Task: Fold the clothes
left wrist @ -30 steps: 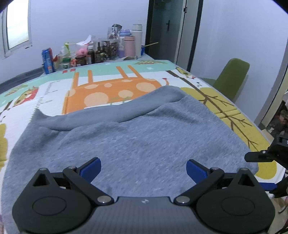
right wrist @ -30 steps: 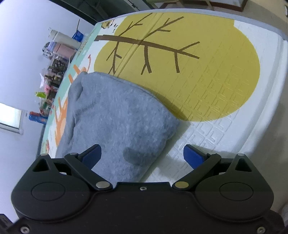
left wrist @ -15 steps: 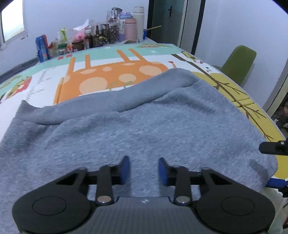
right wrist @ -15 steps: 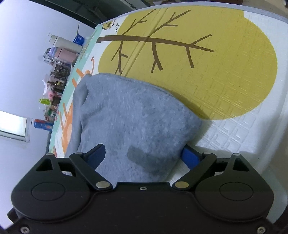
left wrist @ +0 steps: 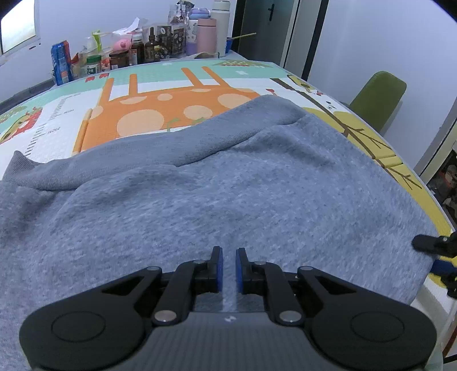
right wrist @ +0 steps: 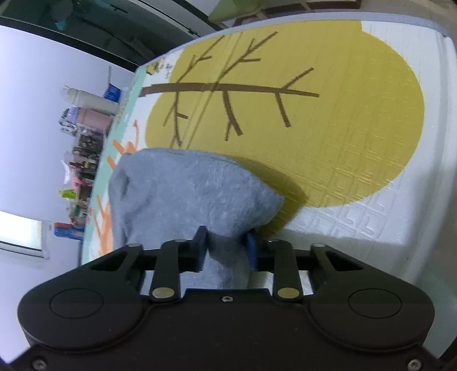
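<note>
A grey knit garment lies spread over the printed play mat, its far edge folded back in a band. My left gripper is at the garment's near edge, its blue pads drawn almost together with a thin fold of the grey cloth between them. In the right wrist view, the garment's corner is bunched up and lifted a little off the mat. My right gripper has its jaws closing, and both pads press on that bunch. The right gripper's black finger also shows at the left view's right edge.
Several bottles, jars and flasks crowd the table's far end. A green chair stands beyond the right side. The mat's rounded edge drops off close to the garment's right corner.
Both grippers went from wide open to closed on the cloth. The left one came down and forward onto the near edge. The right one gathered the corner into a bunch.
</note>
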The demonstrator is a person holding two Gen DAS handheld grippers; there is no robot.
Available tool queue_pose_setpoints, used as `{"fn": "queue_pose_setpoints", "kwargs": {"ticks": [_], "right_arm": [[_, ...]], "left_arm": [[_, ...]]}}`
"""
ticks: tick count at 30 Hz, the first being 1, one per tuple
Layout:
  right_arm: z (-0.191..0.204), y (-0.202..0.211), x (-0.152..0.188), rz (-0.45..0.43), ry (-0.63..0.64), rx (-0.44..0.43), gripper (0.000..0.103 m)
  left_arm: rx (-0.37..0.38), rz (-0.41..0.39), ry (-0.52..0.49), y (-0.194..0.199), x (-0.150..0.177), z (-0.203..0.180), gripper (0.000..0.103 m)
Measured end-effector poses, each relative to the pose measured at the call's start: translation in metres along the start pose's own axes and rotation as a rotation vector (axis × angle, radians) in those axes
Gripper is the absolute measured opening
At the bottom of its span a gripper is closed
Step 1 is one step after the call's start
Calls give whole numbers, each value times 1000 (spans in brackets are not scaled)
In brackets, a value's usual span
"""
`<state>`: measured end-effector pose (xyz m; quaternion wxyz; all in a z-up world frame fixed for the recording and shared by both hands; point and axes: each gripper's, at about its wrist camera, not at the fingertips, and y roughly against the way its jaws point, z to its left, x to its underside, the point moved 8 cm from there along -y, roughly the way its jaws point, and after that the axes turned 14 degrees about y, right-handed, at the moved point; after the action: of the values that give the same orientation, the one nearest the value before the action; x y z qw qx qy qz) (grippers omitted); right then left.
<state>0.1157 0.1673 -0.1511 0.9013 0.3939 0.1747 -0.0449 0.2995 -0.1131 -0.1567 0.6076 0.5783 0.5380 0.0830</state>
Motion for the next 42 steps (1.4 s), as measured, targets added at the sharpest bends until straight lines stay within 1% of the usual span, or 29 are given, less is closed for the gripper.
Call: {"fn": "queue_pose_setpoints", "kwargs": {"ticks": [3,4,7,12,17,19,23,26,29,33,35,39,42], "right_arm": [[17,7,-3,-26,100,-12,16],[25,9,-3,-35,133,-24,13],[50,17,-5,-57,225,-67,9],[102,29,-1,-69,380,-175,7],[151,33,20,-38,551,-257,6],[167,33,31,-11,608,-286,6],[191,34,57,48,738,-332,6],[202,30,79,112,817,-353,6],[208,25,105,178,913,-351,6],[211,12,129,277,979,-336,6],[211,6,142,328,1029,-315,6],[203,-5,174,441,1142,-265,6],[200,-6,189,477,1196,-238,6]], "left_arm": [[3,1,6,0,0,0,11],[3,1,7,0,-1,0,11],[6,3,16,0,-1,1,11],[16,7,41,0,-1,3,12],[37,15,88,0,-3,7,12],[61,24,137,0,-5,12,12],[138,53,299,1,-11,28,12],[143,29,362,5,-15,41,12],[138,-10,416,14,-23,55,12],[94,-75,490,30,-34,83,14],[62,-107,513,40,-38,97,16],[-14,-167,519,65,-41,122,24],[-68,-192,516,81,-35,137,26]]}}
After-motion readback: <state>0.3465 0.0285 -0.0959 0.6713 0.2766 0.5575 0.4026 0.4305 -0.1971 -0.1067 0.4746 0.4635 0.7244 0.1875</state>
